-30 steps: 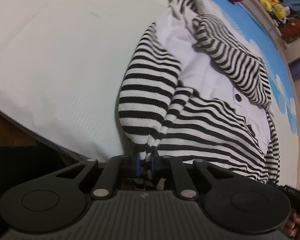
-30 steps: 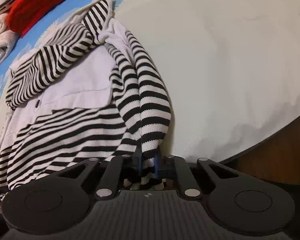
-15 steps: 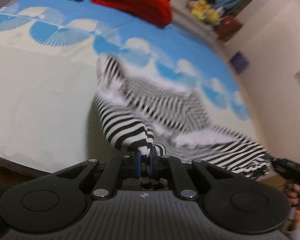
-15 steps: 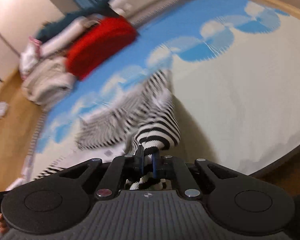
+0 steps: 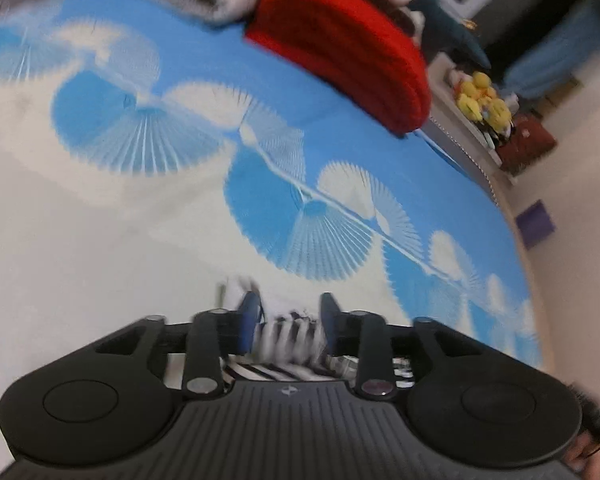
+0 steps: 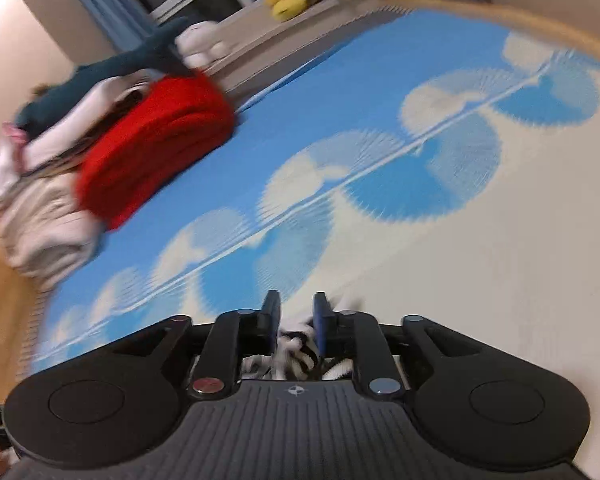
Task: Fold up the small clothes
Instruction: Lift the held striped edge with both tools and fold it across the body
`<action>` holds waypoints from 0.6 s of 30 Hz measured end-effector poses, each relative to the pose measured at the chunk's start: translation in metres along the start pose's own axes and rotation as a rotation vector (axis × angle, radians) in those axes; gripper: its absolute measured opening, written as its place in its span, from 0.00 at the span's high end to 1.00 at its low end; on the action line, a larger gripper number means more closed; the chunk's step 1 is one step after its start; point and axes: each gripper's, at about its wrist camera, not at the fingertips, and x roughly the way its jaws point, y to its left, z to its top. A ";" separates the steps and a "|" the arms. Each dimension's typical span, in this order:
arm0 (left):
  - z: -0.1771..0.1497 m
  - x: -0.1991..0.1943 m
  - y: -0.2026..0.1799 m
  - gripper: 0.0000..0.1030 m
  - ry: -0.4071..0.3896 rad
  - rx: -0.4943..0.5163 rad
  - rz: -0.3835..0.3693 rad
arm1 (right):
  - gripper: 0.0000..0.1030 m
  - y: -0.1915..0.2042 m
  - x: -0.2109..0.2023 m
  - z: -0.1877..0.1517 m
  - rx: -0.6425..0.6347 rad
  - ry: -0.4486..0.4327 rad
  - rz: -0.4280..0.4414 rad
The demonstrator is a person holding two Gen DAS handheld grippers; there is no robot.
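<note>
Striped garment (image 5: 288,334) at 6 o'clock, loose between both claws: L gripper (image 5: 289,322) & R gripper (image 6: 296,320) jaws just opened, apart, apparently releasing fold.

The black-and-white striped garment (image 5: 288,334) shows only as a blurred, bunched patch at the near edge, low on the bed (image 5: 100,240).

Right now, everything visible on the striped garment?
Little of the striped garment shows: a blurred bunch of black-and-white striped knit, soft and crumpled, low in each wrist view. In the left view it sits between the blue pads of the left gripper, whose jaws have just been opening and stand apart around it. In the right view a smaller tuft lies between the right gripper pads, also just opened. Whether the pads touch the fabric is unclear. The rest is hidden.
</note>
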 end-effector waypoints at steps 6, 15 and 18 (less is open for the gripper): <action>-0.020 0.040 -0.018 0.32 0.127 0.290 0.045 | 0.49 0.010 0.045 -0.032 -0.354 0.131 0.025; -0.032 0.093 -0.039 0.63 0.089 0.450 0.111 | 0.45 0.023 0.108 -0.048 -0.504 0.144 -0.092; -0.022 0.095 -0.042 0.99 0.028 0.428 0.135 | 0.95 0.031 0.116 -0.041 -0.501 0.144 -0.027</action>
